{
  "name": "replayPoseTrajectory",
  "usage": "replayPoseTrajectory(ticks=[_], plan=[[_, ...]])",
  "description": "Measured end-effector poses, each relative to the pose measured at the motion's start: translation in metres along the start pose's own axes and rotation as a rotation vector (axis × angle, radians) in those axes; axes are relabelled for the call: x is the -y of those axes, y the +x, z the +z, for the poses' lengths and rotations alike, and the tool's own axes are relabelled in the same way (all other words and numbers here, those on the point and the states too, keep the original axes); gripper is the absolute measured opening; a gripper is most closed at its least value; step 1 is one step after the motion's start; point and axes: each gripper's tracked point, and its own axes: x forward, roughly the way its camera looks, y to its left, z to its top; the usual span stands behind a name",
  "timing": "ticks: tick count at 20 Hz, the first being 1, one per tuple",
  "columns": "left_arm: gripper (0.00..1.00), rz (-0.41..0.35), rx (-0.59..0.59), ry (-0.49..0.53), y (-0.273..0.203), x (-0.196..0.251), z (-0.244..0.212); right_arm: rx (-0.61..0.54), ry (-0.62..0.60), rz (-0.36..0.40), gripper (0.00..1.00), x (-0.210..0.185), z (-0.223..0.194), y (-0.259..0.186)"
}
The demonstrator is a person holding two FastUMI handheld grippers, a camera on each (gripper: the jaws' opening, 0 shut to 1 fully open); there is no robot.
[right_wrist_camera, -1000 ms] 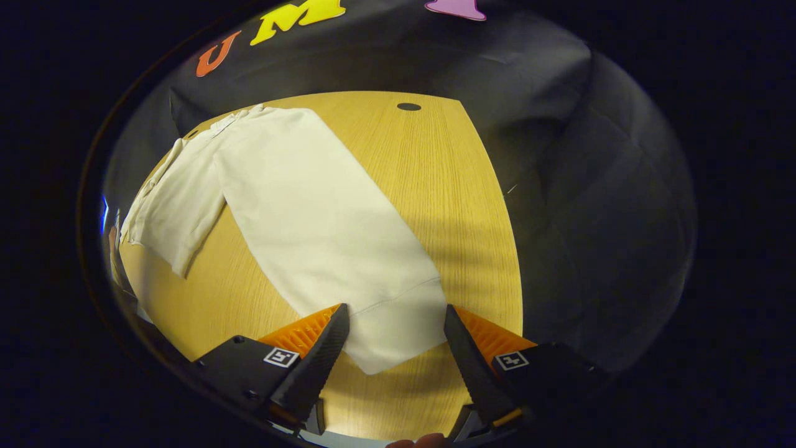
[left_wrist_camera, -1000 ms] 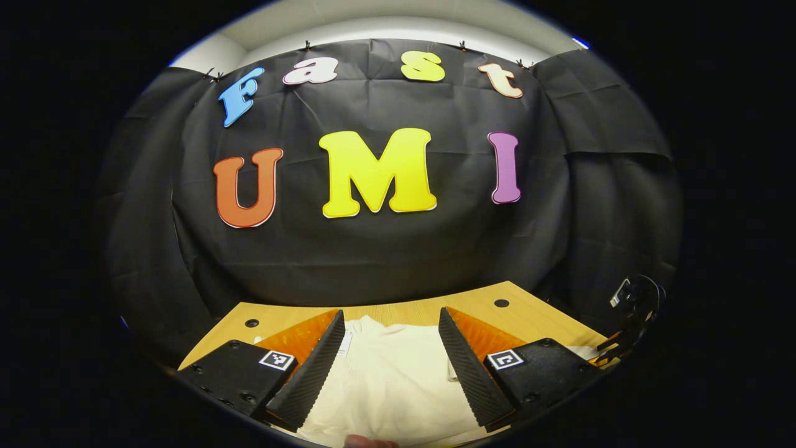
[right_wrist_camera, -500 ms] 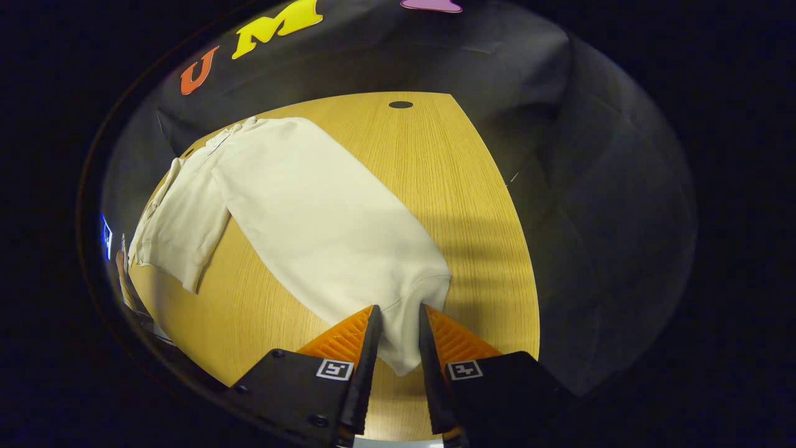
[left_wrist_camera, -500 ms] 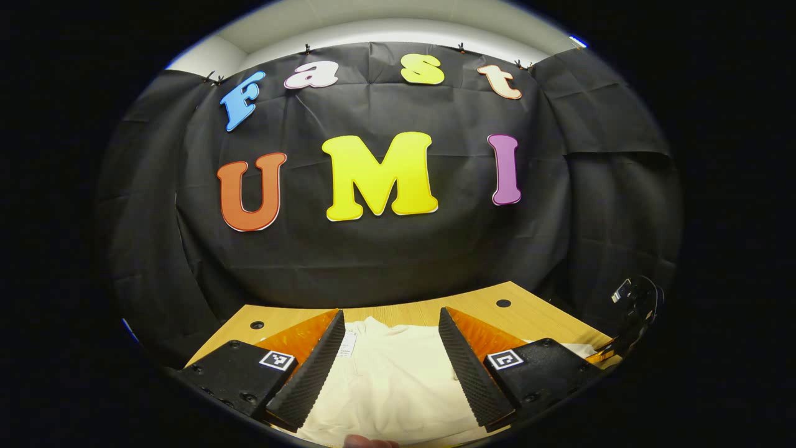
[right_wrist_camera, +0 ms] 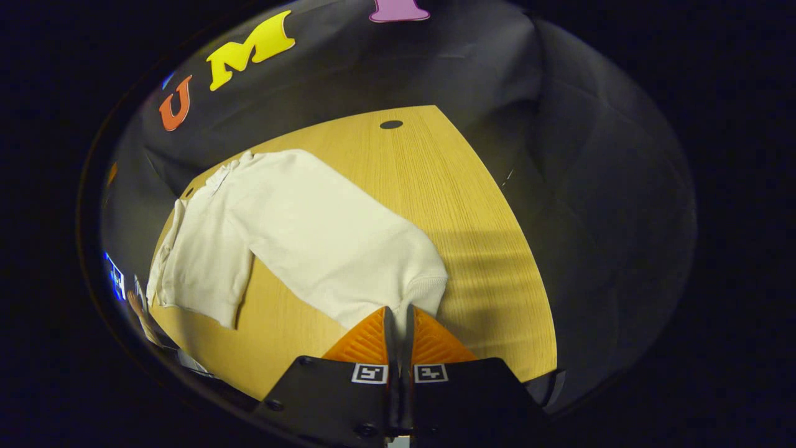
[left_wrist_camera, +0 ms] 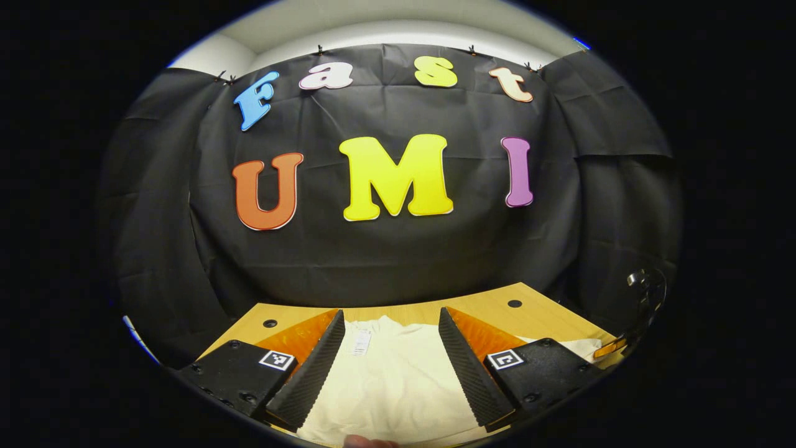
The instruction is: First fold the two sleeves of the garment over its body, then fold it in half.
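A cream long-sleeved garment (right_wrist_camera: 311,224) lies on the wooden table (right_wrist_camera: 479,236). One sleeve runs from the collar area at upper left down to my right gripper (right_wrist_camera: 398,317). That gripper is shut on the sleeve's cuff (right_wrist_camera: 426,289), which bunches up just ahead of the orange fingers. The garment's body and other sleeve (right_wrist_camera: 199,274) lie flat to the left. In the left gripper view, my left gripper (left_wrist_camera: 392,323) stands open over the garment (left_wrist_camera: 392,379), near its neck label (left_wrist_camera: 360,342), with nothing between its fingers.
The table has round holes (right_wrist_camera: 390,124) near its far corners (left_wrist_camera: 269,323). Bare wood lies to the right of the held sleeve, up to the table's right edge (right_wrist_camera: 528,249). The black cloth wall stands right behind the table.
My right gripper has shut on the sleeve cuff, which it straddled open a second ago, and the cuff has bunched and risen slightly. The left gripper stayed open and turned slightly left.
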Motion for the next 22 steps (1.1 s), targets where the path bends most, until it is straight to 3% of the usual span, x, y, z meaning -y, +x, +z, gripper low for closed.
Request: replayPoseTrajectory(ticks=[7, 15, 22], plan=[[0.96, 0.091, -0.008, -0.055, -0.010, -0.050, -0.014, 0.207, -0.099, 0.073, 0.01, -0.070, 0.110, -0.064], [0.96, 0.219, -0.010, -0.114, -0.033, -0.120, -0.028, 0.387, -0.313, 0.190, 0.01, -0.206, 0.230, -0.109], [0.96, 0.330, -0.027, -0.127, -0.068, -0.185, -0.043, 0.394, -0.481, 0.310, 0.01, -0.346, 0.257, -0.079]])
